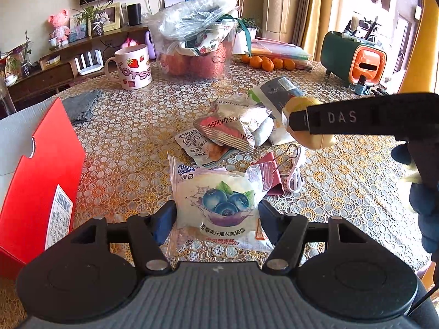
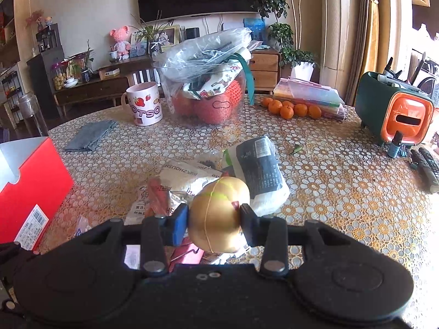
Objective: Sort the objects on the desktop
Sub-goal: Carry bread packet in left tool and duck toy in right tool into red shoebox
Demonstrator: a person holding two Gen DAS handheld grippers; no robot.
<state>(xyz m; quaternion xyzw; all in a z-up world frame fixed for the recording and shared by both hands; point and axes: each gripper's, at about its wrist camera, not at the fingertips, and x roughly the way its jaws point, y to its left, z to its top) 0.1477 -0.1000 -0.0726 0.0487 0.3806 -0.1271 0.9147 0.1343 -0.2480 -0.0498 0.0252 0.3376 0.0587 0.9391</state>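
Observation:
My left gripper (image 1: 216, 216) is shut on a clear packet with a blueberry cake picture (image 1: 219, 192), its pads pressing on the packet's two sides just above the patterned tablecloth (image 1: 123, 142). My right gripper (image 2: 214, 218) is shut on a round yellow item (image 2: 219, 213) with a thin band around it, held above the pile of snack packets (image 2: 186, 175). The left wrist view shows the same gripper (image 1: 299, 123) from the side with the yellow item (image 1: 304, 104) in it, and a blue-gloved hand (image 1: 422, 200) behind.
An open red box (image 1: 41, 181) stands at the left. Silver snack packets (image 1: 230, 128), a pink binder clip (image 1: 274, 170) and a white cable (image 1: 295, 181) lie mid-table. Farther back are a mug (image 1: 134, 67), a clear tub (image 1: 194, 52), tangerines (image 1: 266, 63), a grey cloth (image 1: 82, 105) and a green-orange organizer (image 1: 354, 57).

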